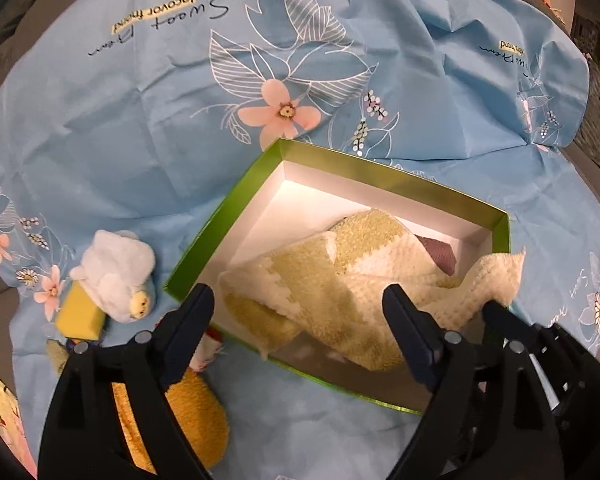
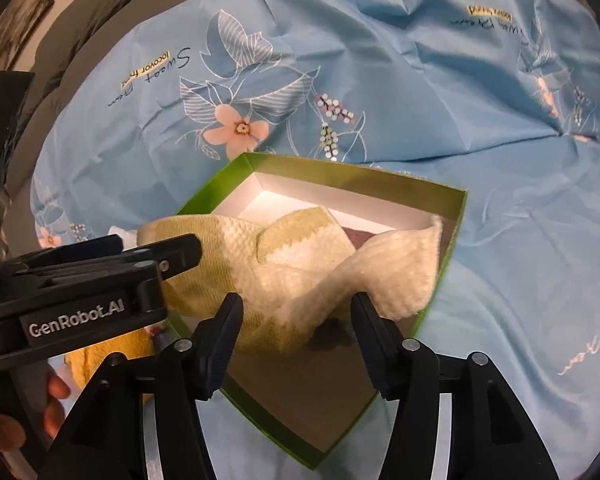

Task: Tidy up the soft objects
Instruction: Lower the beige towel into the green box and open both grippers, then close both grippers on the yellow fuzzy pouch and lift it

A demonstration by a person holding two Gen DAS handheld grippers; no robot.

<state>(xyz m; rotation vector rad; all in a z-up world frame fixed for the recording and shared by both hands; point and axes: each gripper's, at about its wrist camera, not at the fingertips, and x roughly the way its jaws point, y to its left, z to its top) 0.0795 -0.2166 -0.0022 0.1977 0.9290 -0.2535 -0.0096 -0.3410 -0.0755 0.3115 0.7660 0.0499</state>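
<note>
Lying in box: a cream-and-green knitted towel (image 1: 332,280) sits crumpled inside the green box (image 1: 220,240), one corner draped over the box's right wall; a mauve item (image 1: 440,254) shows beneath it.
Box position: open, white-lined, resting on a blue floral cloth (image 1: 140,140).
Left gripper (image 1: 298,304): jaws spread wide, nothing between the pads, poised over the towel's near edge.
Right gripper (image 2: 296,312): jaws partly spread, empty, above the towel's lower fold.
Surroundings: a white plush toy (image 1: 116,268), a yellow sponge block (image 1: 78,316) touching it, and an orange-yellow towel (image 1: 192,412) lie left of the box, just outside its wall.
Obstructions: in the right wrist view the left gripper's body crosses the left side, covering the towel's left end and most of the things beside the box.
View differences: only the left wrist view shows the plush toy and sponge clearly; only the right wrist view shows the person's hand (image 2: 16,416) holding the left gripper.
</note>
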